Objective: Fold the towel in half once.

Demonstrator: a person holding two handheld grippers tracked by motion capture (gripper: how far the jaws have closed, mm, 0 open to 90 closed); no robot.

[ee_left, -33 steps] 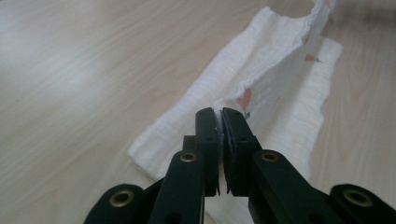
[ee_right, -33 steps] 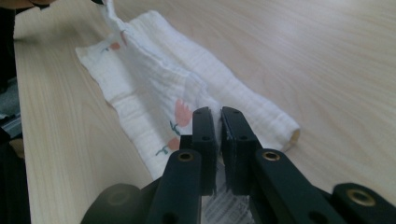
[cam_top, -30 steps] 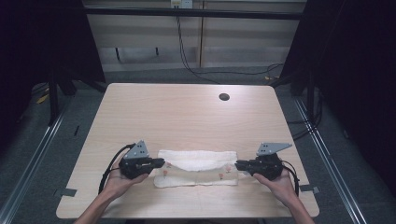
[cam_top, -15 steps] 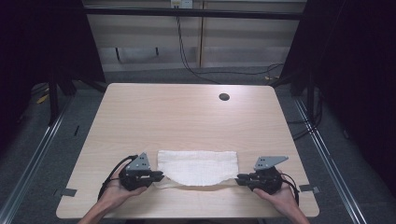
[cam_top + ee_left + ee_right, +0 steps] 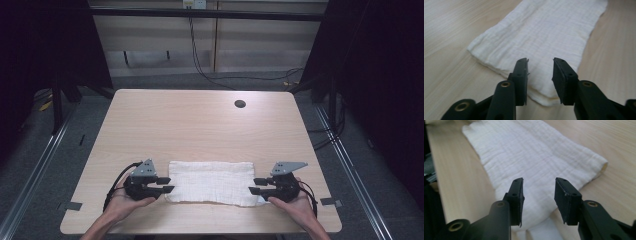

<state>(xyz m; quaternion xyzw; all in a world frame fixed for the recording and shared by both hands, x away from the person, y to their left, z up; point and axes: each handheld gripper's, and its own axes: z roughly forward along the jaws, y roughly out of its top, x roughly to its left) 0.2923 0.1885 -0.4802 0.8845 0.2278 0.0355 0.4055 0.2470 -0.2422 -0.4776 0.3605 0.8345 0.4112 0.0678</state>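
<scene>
A folded white woven cloth (image 5: 211, 182) lies flat near the front edge of a pale wooden counter (image 5: 200, 125). The left claw (image 5: 166, 185) sits at the cloth's left end and the right claw (image 5: 256, 185) at its right end, both with jaws parted and empty. Judging from this, closing too shallow could pinch only the top layer, so the fold would slip open when lifted.

No text, label, brand, number or sign can be read anywhere.
</scene>
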